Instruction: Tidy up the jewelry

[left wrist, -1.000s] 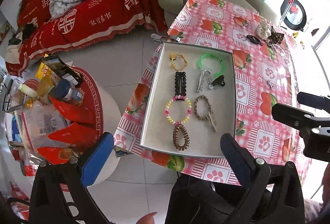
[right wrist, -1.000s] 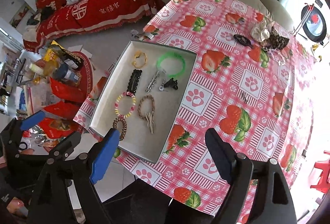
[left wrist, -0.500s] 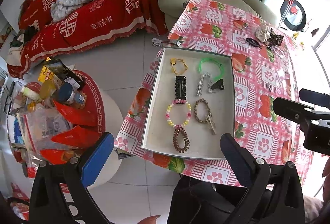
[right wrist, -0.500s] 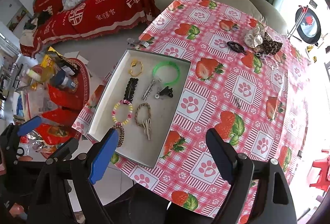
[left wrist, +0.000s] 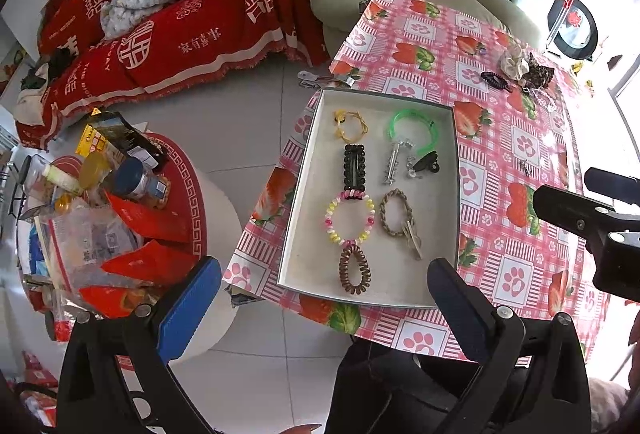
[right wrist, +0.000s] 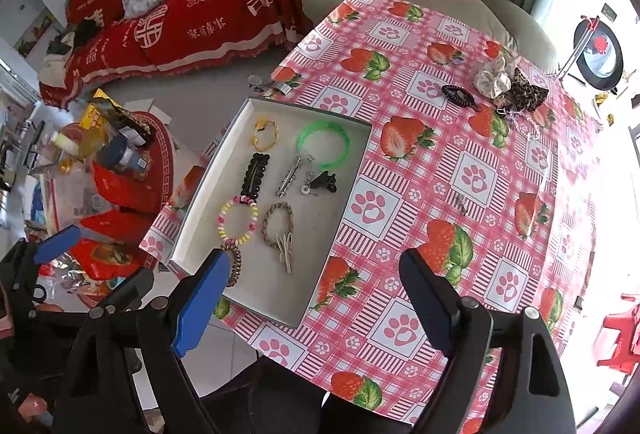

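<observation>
A shallow white tray (left wrist: 436,202) lies on the strawberry tablecloth near the table's left edge. In it are a yellow hair tie (left wrist: 351,125), a green bracelet (left wrist: 414,126), a black hair clip (left wrist: 355,166), a silver clip (left wrist: 394,162), a black claw clip (left wrist: 426,163), a beaded bracelet (left wrist: 349,220), a braided bracelet (left wrist: 396,212) and a brown spiral hair tie (left wrist: 354,270). My left gripper (left wrist: 322,270) hovers open and empty above the tray's near end. To the right of it, above the tray's near right corner, my right gripper (right wrist: 314,262) is also open and empty.
Loose on the far cloth lie a black spiral hair tie (right wrist: 460,96), a white scrunchie (right wrist: 494,78), a leopard scrunchie (right wrist: 524,92) and a small metal piece (right wrist: 462,203). A cluttered round side table (left wrist: 180,170) stands left of the table. A sofa and an armchair are behind.
Both grippers stay open and almost still. The right wrist view has drifted only slightly over the table, and nothing in the tray has moved.
</observation>
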A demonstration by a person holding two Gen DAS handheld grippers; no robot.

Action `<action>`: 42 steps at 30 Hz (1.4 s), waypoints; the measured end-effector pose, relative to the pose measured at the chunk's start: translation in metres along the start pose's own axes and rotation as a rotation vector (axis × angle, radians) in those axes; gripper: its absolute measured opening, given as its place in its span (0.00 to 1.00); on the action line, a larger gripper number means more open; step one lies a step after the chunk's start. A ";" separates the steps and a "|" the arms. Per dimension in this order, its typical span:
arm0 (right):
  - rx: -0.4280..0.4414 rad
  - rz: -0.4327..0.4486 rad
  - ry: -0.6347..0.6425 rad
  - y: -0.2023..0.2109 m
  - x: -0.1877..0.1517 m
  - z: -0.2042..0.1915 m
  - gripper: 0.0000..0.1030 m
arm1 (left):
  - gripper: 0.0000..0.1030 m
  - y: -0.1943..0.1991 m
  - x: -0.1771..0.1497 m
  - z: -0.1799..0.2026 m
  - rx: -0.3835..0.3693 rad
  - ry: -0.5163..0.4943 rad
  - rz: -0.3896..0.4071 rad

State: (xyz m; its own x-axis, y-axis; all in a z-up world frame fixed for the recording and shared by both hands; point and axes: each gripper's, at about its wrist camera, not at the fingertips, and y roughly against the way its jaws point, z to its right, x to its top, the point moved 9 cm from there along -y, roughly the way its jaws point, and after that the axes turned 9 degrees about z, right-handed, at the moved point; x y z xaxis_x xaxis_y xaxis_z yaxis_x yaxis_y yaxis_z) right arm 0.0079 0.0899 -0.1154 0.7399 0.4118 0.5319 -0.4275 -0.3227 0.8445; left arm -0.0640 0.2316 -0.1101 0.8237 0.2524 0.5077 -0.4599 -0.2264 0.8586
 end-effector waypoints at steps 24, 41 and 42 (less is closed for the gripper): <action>0.001 0.000 0.004 0.000 0.002 -0.001 0.86 | 1.00 -0.002 -0.002 0.001 0.004 -0.001 0.002; 0.003 0.000 0.010 0.001 0.001 -0.002 0.86 | 1.00 -0.001 -0.002 0.001 0.006 -0.005 0.003; 0.003 0.000 0.010 0.001 0.002 -0.002 0.86 | 1.00 -0.001 -0.002 0.002 0.006 -0.004 0.004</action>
State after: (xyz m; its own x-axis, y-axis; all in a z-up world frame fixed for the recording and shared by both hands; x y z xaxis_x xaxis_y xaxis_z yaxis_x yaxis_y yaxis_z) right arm 0.0076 0.0925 -0.1139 0.7345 0.4203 0.5329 -0.4260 -0.3257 0.8441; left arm -0.0642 0.2299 -0.1120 0.8235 0.2473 0.5105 -0.4610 -0.2326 0.8563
